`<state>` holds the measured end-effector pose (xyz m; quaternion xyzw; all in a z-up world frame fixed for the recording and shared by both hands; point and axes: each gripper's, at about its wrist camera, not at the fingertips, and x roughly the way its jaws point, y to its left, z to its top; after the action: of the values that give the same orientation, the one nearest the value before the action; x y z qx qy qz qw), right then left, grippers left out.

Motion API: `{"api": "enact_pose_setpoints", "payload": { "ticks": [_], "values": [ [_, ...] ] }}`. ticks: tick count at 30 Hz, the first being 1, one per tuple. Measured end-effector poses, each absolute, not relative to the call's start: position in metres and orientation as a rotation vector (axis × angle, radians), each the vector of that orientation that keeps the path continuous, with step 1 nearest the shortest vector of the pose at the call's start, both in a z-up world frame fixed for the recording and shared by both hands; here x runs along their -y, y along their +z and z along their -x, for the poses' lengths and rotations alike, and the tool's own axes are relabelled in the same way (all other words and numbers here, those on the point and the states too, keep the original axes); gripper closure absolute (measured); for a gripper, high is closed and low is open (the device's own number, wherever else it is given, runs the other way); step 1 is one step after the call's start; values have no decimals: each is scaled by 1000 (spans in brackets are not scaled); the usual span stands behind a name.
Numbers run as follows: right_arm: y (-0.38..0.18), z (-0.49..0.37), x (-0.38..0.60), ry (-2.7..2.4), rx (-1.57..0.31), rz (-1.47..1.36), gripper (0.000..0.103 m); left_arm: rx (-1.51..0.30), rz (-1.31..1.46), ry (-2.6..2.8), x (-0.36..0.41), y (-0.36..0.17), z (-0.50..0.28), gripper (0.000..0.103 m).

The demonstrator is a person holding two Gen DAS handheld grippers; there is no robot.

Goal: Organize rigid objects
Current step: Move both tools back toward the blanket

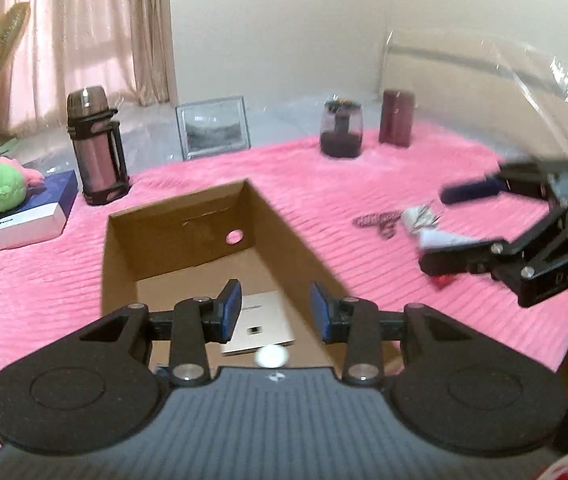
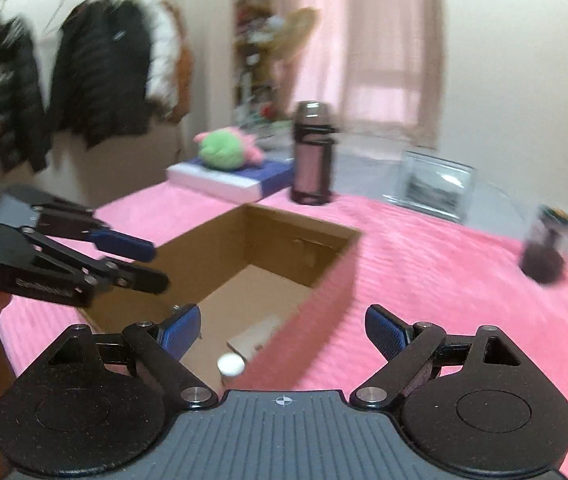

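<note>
Nearest, the left tool (image 1: 276, 304) hovered over an open cardboard box (image 1: 188, 220), its blue ribbed pads set narrow with nothing between them. The right tool (image 2: 282, 322) hung at the box's 3 o'clock side, jaws spread wide and empty. On the box floor lay a flat white card (image 1: 260, 328) and a small white round cap (image 1: 271, 356). The box sat on a table (image 1: 44, 300) covered in soft, ribbed pink fleece. At 2 o'clock from the box lay what looked like scissors (image 1: 378, 222) with patterned handles, beside blurred white items that could not be identified. Of the things left to sort, the tall flask (image 1: 98, 148) stood at 11 o'clock, upright, metal-bodied with a black cage and side handle. It probably would be heavy, stiff and smooth, best gripped across the caged middle or by the handle. At 12 o'clock a silver picture frame (image 1: 214, 128) leaned upright; it looked light but likely fragile, best taken by its edge. At 1 o'clock stood a clear rounded jar (image 1: 342, 128), seemingly glass and slippery, and just right of it a dark maroon cylinder (image 1: 396, 118). At 10 o'clock a green and pink plush toy (image 1: 0, 190) rested on a flat blue and white carton (image 1: 24, 216). Farthest, pink curtains (image 1: 72, 40) hung beside a pale wall.
</note>
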<state>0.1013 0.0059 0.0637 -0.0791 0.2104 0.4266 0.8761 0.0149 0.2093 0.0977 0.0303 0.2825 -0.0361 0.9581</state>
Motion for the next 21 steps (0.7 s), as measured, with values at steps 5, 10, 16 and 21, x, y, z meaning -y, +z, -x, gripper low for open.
{"api": "enact_pose_setpoints", "payload": {
  "ticks": [5,10,16,21],
  "values": [
    [47,-75,53,764,-468,76,17,-526,-20,-78,-165,94,8,70],
    [31,-49,107,643,-456,76,17,-504,5,-92,-122,82,19,70],
    [9,-44,162,524,-494,28,17,-545,71,-147,-84,57,14,68],
    [-3,-41,203,435,-509,-5,17,-584,70,-158,-61,38,-1,58]
  ]
}}
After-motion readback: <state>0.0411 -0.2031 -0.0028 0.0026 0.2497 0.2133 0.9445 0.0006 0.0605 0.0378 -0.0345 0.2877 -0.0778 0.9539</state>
